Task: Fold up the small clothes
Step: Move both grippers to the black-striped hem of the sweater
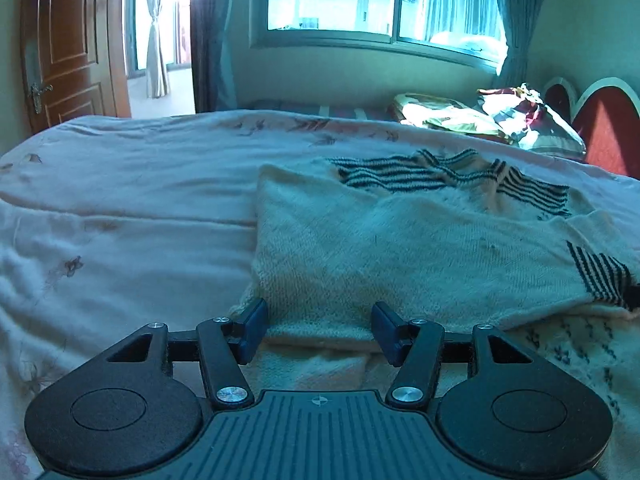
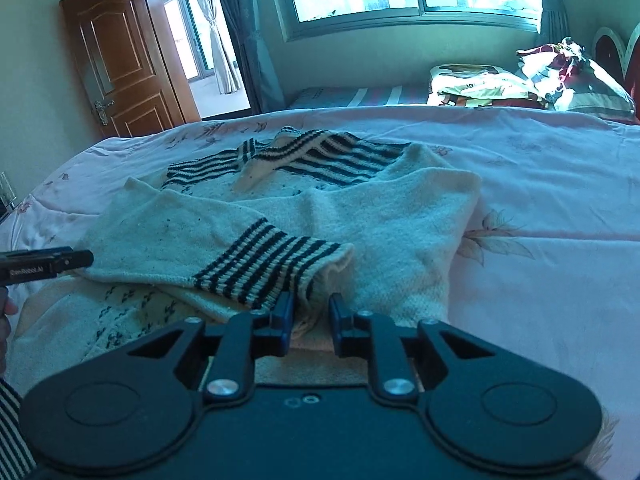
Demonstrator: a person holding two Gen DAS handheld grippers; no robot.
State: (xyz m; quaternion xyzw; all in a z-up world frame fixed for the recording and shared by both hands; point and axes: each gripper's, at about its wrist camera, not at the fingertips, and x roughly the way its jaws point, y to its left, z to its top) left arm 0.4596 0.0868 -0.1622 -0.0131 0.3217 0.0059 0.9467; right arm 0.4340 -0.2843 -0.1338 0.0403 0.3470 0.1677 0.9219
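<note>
Cream knit sweater with black-striped cuff on pink floral bedspread, left tongs spread around its hem, right tongs slightly apart at cuff, label on the left tongs too small to read

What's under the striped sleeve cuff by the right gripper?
The striped cuff lies on the cream sweater body, folded across it. Below its near edge a patterned knit layer shows. Anything deeper, and the bedspread under the sweater, is covered.

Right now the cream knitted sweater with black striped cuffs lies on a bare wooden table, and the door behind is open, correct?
Not quite. The cream knitted sweater lies on a pink flowered bedsheet, not a wooden table; the right wrist view shows it. The brown wooden door is open.
</note>
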